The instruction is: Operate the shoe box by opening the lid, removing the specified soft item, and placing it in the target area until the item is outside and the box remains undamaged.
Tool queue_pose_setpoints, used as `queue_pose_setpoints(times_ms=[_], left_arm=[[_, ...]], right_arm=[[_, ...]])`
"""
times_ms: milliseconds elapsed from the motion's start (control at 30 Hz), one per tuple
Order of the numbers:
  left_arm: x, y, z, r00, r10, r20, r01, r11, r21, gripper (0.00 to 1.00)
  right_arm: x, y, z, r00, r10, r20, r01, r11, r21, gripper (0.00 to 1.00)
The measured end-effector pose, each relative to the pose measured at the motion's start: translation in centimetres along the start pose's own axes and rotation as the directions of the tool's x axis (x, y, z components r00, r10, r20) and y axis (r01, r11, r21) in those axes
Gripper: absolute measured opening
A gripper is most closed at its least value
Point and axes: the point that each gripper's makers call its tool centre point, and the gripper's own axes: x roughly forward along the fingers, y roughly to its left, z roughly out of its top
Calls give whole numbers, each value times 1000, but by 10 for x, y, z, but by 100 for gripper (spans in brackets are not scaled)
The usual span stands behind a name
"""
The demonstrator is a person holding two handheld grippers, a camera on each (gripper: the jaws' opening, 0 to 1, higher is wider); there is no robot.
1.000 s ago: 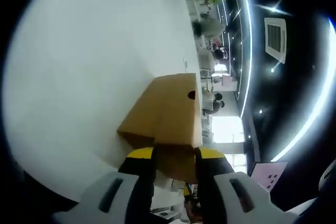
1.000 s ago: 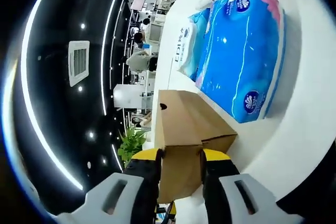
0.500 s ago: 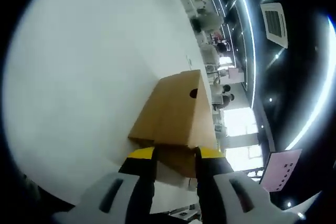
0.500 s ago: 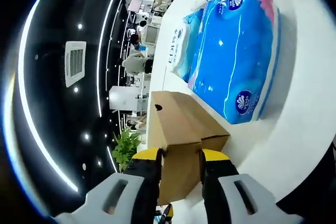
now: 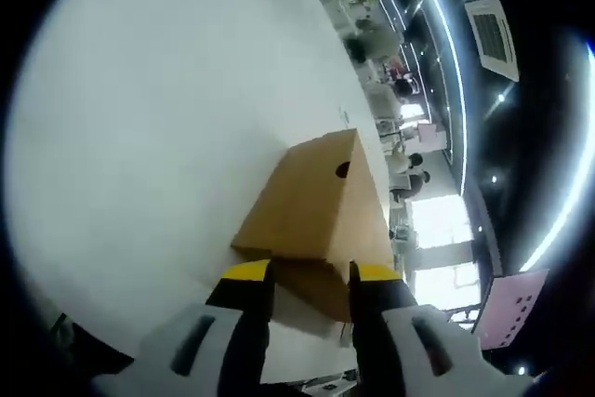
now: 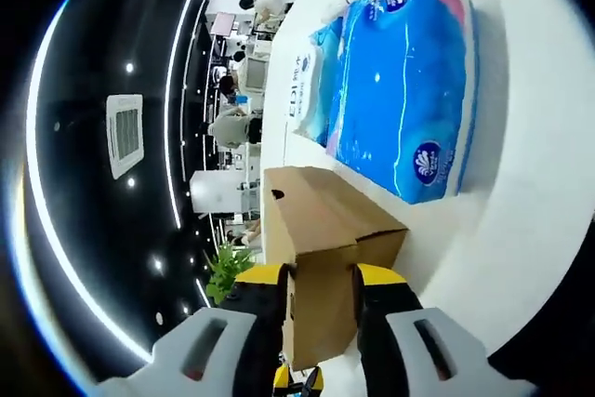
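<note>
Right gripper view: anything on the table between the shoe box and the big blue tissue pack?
Nothing. In the right gripper view, a narrow strip of bare white table separates the shoe box from the blue tissue pack; they stand close but apart.

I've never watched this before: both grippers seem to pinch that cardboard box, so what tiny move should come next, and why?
Probably lift the lid a little. The left gripper and right gripper each clamp a cardboard edge, and the box looks closed, nothing soft showing yet.
</note>
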Motion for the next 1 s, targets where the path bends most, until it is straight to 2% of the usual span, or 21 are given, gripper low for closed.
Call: queue_pose_setpoints(times_ms=[133,200,267,367,400,433,467,500,533,567,633,667,700,733,767,800,833,900,933,967,1000], left_arm=[[-6,1,-1,1000,14,16,-15,1000,25,52],[-7,0,-2,1000,10,6,-10,1000,26,61],[-9,-1,0,1000,12,12,-13,999,45,68],[-12,-9,1,1000,-18,11,17,997,75,68],[-15,-14,-3,999,-44,1,44,995,84,67],[-16,-13,-7,999,-37,-9,38,994,106,69],[-17,-12,-10,999,-35,-18,37,991,130,72],[-19,-11,-11,999,-26,-39,32,985,169,75],[-18,-12,-9,999,-20,-34,26,982,189,78],[-19,-13,-3,1000,-14,-6,15,970,244,86],[-19,-12,3,1000,9,16,-14,945,325,95],[-20,-10,2,999,42,3,-40,923,382,97],[-19,-9,5,998,64,7,-61,894,444,96],[-19,-8,6,997,73,9,-69,886,459,94],[-19,-7,8,996,87,18,-85,871,483,94],[-17,-12,10,997,74,35,-82,871,485,96],[-16,-15,9,997,69,26,-73,869,490,98],[-15,-15,7,996,89,2,-76,833,548,99],[-14,-15,4,994,104,-21,-71,802,593,99],[-13,-18,2,995,93,-31,-54,786,616,99],[-12,-19,-1,994,96,-52,-37,743,669,99]], right_arm=[[-10,11,-1,1000,29,-2,-29,1000,6,50],[-13,16,-2,999,40,-25,-40,999,-4,51],[-16,21,-7,998,19,-53,-19,1000,-2,51],[-23,32,-13,997,-6,-82,3,999,-47,51],[-25,38,-16,996,1,-94,-14,990,-141,52],[-25,38,-16,995,-14,-101,-7,980,-201,54],[-26,36,-17,993,-36,-111,9,973,-232,56],[-25,36,-13,994,-20,-108,-12,958,-286,59],[-25,37,-13,994,-16,-107,-20,945,-327,63],[-27,35,-12,995,-33,-99,-6,928,-372,64],[-28,39,-14,994,-17,-103,-28,908,-419,65],[-29,37,-18,991,-43,-129,-24,877,-480,65],[-29,29,-18,985,-104,-137,8,823,-567,66],[-30,23,-19,980,-142,-141,25,787,-616,66],[-30,20,-20,977,-159,-144,29,764,-645,66],[-29,18,-22,972,-176,-156,26,740,-672,68],[-30,16,-26,963,-204,-175,16,694,-719,70],[-27,20,-27,963,-206,-175,-11,616,-788,76],[-25,24,-28,961,-214,-175,-30,549,-835,78],[-24,27,-26,964,-211,-160,-37,491,-870,80],[-21,31,-23,967,-215,-137,-38,411,-911,81]])
